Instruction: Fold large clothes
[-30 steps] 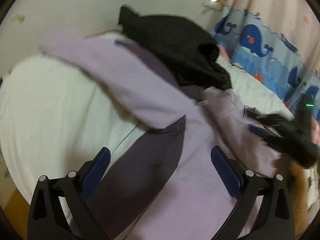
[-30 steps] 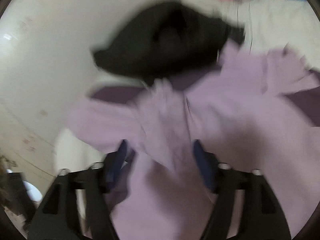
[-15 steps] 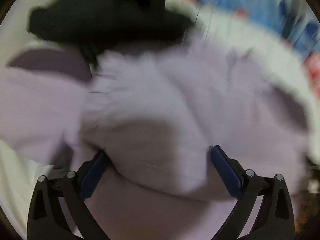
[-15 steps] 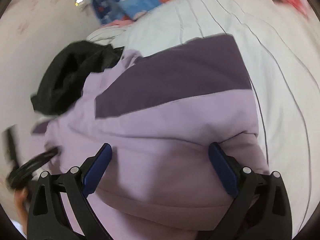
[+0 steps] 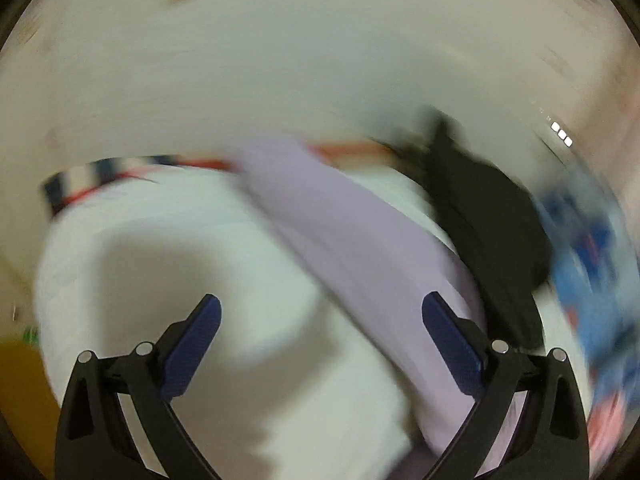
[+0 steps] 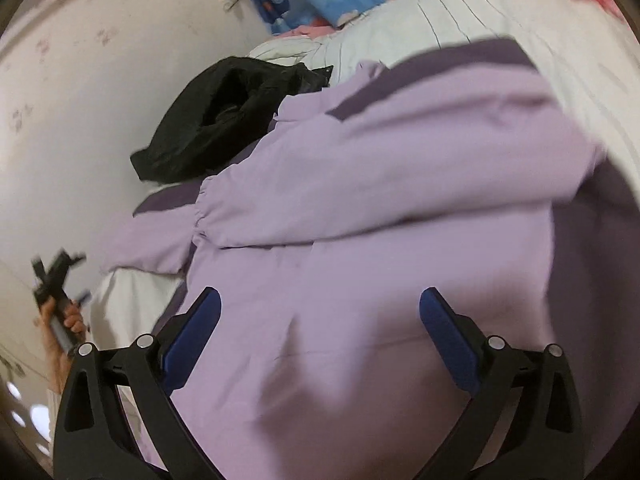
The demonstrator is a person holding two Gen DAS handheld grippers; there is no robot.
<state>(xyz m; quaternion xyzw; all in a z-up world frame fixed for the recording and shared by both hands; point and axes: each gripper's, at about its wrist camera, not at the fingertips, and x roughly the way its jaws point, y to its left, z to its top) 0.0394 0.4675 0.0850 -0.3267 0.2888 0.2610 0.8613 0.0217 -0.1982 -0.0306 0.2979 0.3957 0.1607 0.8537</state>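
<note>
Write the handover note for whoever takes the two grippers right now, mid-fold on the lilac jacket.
Left gripper: open, nothing between the pads, over the white bedding beside the jacket's sleeve; that view is blurred.
Right gripper: open, jaws just widened, nothing gripped, over the lower body of the lilac jacket.
Things: jacket lies spread on the bed, one sleeve folded across the body. Black garment heaped at its collar end, by the wall.
Done: one sleeve laid in.
Left: probably the other sleeve, then fold the body up; the black garment is not folded.
</note>
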